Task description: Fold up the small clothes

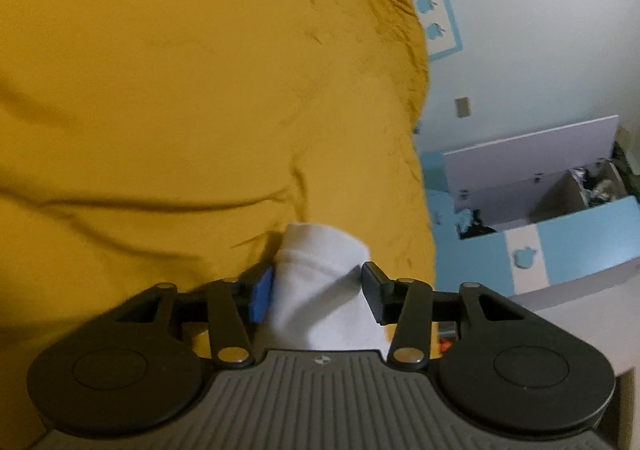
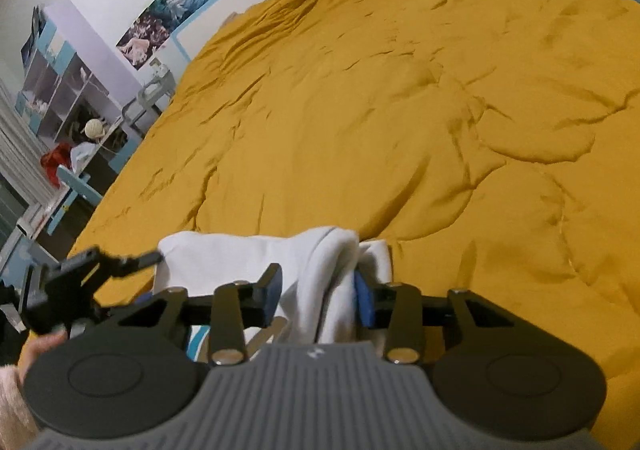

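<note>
A white garment [image 1: 320, 282] lies bunched on the yellow duvet [image 1: 180, 90]. In the left wrist view it fills the gap between the jaws of my left gripper [image 1: 318, 290]. The pads stand at its sides and the fabric shows no pinch, so this gripper is open around it. In the right wrist view a fold of the same white garment [image 2: 320, 282] rises between the jaws of my right gripper [image 2: 318, 298], which is shut on it. The left gripper [image 2: 154, 259] shows there at the left, its tip at the garment's edge.
The yellow duvet [image 2: 400, 110] covers the whole bed. A blue and white cabinet [image 1: 560, 218] with an open top stands beside the bed. Shelves [image 2: 64, 90] and a desk with a red thing [image 2: 56, 166] stand on the other side. A hand [image 2: 40, 346] is at the lower left.
</note>
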